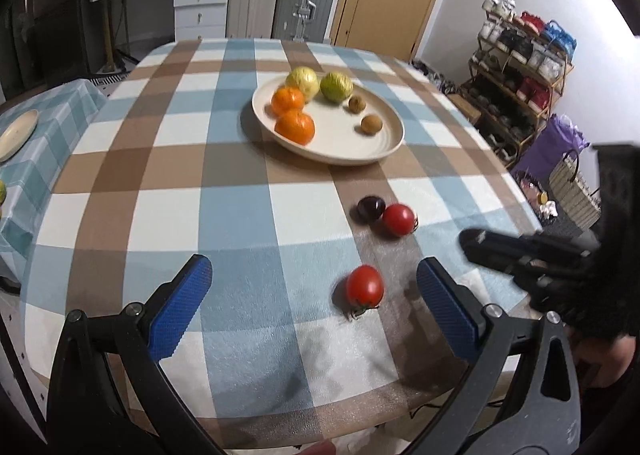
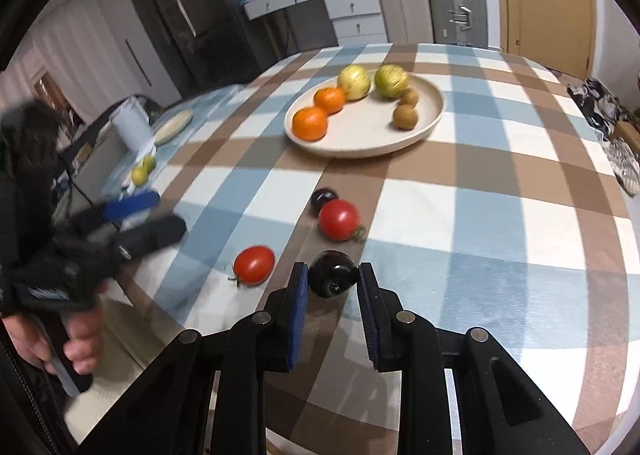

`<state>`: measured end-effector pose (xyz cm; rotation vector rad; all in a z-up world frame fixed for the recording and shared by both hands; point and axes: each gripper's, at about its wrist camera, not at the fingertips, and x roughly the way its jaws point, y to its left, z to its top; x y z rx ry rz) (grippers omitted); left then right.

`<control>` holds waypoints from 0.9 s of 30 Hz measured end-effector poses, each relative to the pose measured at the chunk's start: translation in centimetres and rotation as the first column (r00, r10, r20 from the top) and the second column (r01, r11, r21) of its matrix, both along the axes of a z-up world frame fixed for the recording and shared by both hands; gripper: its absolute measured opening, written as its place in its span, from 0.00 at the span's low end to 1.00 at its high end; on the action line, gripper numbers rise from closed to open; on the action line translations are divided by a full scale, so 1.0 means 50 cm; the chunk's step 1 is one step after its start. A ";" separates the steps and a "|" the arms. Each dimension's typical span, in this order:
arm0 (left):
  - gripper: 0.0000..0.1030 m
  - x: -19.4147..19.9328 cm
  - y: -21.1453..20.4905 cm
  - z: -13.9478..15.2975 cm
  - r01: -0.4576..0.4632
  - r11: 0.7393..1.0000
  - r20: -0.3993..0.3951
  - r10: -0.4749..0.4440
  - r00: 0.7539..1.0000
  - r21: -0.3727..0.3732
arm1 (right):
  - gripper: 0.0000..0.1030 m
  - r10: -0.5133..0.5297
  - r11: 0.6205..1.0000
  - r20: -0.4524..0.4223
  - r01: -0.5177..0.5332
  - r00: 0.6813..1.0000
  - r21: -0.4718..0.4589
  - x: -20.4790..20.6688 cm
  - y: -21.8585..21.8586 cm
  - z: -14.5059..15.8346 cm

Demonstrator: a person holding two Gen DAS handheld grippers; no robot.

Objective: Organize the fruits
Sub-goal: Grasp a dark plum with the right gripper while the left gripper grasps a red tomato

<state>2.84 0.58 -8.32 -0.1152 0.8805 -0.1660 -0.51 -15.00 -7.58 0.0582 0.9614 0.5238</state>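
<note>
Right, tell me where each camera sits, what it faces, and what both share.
Left wrist: sits behind the open left claw, facing a red oval tomato on the checked tablecloth; the right claw shows.
Right wrist: sits behind the right claw, which brackets a dark glossy plum.
Shared: the round cream plate of fruit.

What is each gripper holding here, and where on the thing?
The right gripper holds a dark plum by its two sides, between the blue pads. The left gripper is open and holds nothing; a red tomato lies untouched between its fingers.
</note>
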 end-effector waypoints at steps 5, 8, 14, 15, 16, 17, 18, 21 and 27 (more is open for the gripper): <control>0.99 0.010 -0.033 -0.031 0.039 0.998 -0.041 -0.036 0.998 0.053 | 0.25 -0.024 0.999 0.032 0.023 0.999 0.023 -0.002 -0.024 0.024; 0.99 0.012 -0.055 -0.048 0.064 0.993 -0.057 -0.058 0.997 0.102 | 0.25 -0.029 0.999 0.046 0.027 0.999 0.038 -0.007 -0.031 0.036; 0.99 0.026 -0.073 -0.079 0.080 0.989 -0.106 -0.067 0.992 0.122 | 0.25 -0.027 0.998 0.058 0.023 0.998 0.061 -0.016 -0.037 0.050; 0.99 0.029 -0.074 -0.083 0.080 0.990 -0.111 -0.067 0.992 0.118 | 0.25 -0.024 0.998 0.059 0.020 0.998 0.062 -0.016 -0.036 0.050; 0.98 0.034 -0.076 -0.089 0.080 0.990 -0.120 -0.066 0.991 0.116 | 0.25 -0.021 0.998 0.058 0.017 0.998 0.064 -0.017 -0.036 0.051; 0.97 0.036 -0.076 -0.091 0.082 0.990 -0.123 -0.068 0.990 0.114 | 0.25 -0.020 0.998 0.059 0.016 0.998 0.065 -0.017 -0.035 0.051; 0.94 0.038 -0.078 -0.094 0.087 0.990 -0.125 -0.073 0.989 0.109 | 0.25 -0.018 0.998 0.059 0.014 0.998 0.065 -0.018 -0.034 0.051; 0.76 0.041 -0.084 -0.102 0.106 0.988 -0.133 -0.091 0.987 0.110 | 0.25 -0.017 0.997 0.063 0.013 0.998 0.073 -0.020 -0.037 0.055; 0.38 0.042 -0.085 -0.103 0.141 0.987 -0.127 -0.130 0.983 0.078 | 0.25 -0.026 0.996 0.069 0.019 0.997 0.092 -0.024 -0.046 0.063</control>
